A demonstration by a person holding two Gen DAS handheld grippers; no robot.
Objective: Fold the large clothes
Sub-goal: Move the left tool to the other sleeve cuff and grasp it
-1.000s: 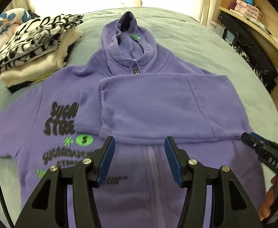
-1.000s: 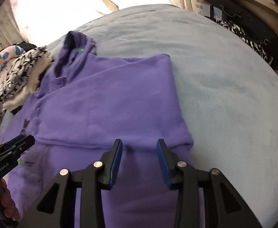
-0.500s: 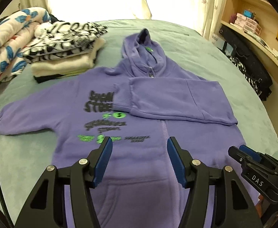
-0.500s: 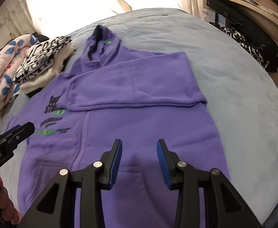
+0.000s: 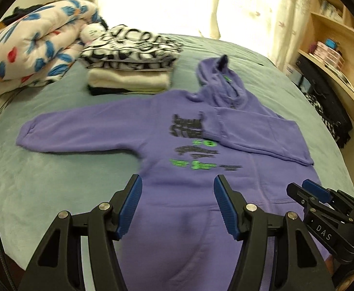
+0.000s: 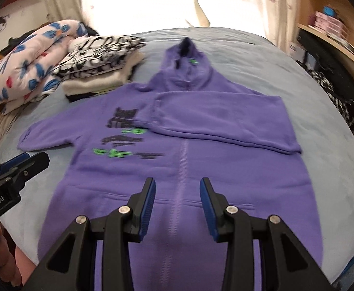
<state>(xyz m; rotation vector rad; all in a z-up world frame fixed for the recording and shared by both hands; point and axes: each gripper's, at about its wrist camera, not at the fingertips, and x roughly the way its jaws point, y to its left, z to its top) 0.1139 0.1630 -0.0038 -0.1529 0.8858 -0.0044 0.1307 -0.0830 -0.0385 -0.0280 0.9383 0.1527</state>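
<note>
A purple zip hoodie [image 5: 181, 177] with black and green print lies front up on the bed [image 5: 43, 181], and it also shows in the right wrist view [image 6: 184, 169]. Its right sleeve [image 6: 225, 121] is folded across the chest. Its left sleeve [image 5: 84, 133] lies stretched out to the left. My left gripper [image 5: 178, 206] is open and empty above the hoodie's lower left part. My right gripper [image 6: 178, 206] is open and empty above the zip near the hem. Each gripper shows at the edge of the other's view.
A stack of folded clothes [image 5: 130, 65] with a black-and-white patterned top lies at the back left. A flowered quilt [image 5: 31, 46] lies beside it. Wooden shelves [image 5: 334, 55] and a black bag [image 5: 332, 106] stand along the right side of the bed.
Both grippers have pulled back and up from the folded right sleeve toward the hem. The whole hoodie now shows. The left gripper's view has swung left to the outstretched sleeve.
</note>
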